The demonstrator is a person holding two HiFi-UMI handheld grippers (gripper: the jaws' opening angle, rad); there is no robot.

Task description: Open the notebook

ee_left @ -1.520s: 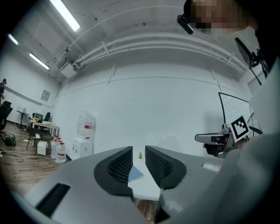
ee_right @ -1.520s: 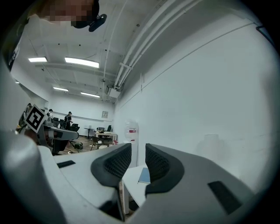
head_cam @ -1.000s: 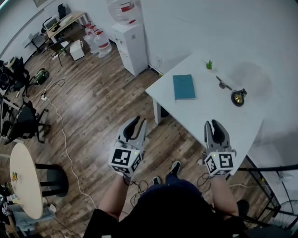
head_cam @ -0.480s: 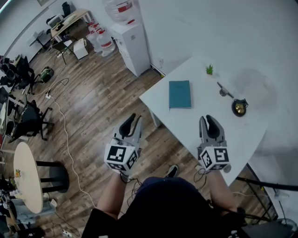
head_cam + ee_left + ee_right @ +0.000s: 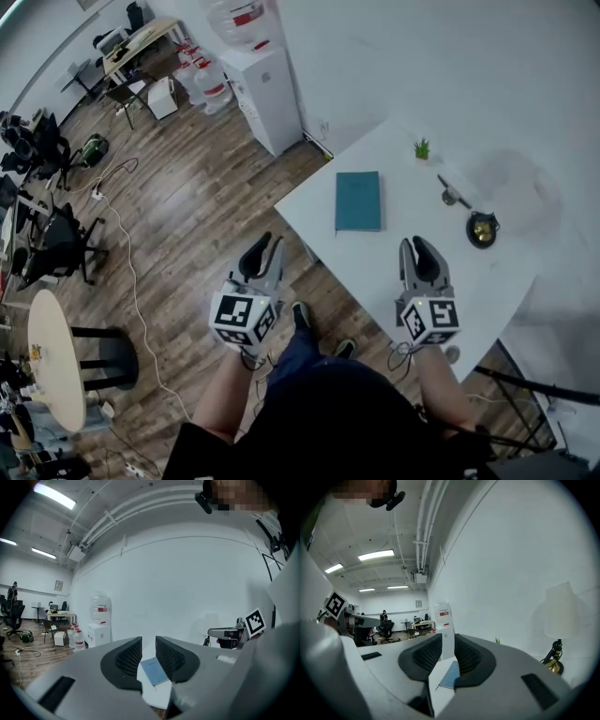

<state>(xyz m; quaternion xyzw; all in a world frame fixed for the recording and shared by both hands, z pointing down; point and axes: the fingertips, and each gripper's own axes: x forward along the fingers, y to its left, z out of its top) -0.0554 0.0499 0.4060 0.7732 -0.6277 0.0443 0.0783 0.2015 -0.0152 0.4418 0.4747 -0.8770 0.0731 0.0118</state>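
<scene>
A closed teal notebook point(image 5: 359, 201) lies flat on the white table point(image 5: 394, 272), near its left edge. My left gripper point(image 5: 267, 246) hovers over the wooden floor just left of the table, open and holding nothing. My right gripper point(image 5: 418, 246) hangs above the table's near part, short of the notebook, its jaws apart and empty. In the left gripper view the notebook point(image 5: 154, 671) shows through the gap of the left gripper point(image 5: 148, 656). In the right gripper view the notebook point(image 5: 451, 676) lies ahead of the right gripper point(image 5: 448, 653).
A small green plant point(image 5: 422, 148), a dark lamp arm point(image 5: 452, 193) and its brass base point(image 5: 482, 228) stand at the table's far right. A water dispenser point(image 5: 265, 89) stands by the wall, a round table point(image 5: 52, 361) at lower left, and a cable point(image 5: 127, 272) crosses the floor.
The person has stepped toward the table. Both grippers have come forward with them, and the right one now hangs over the tabletop. The notebook has not moved on the table.
</scene>
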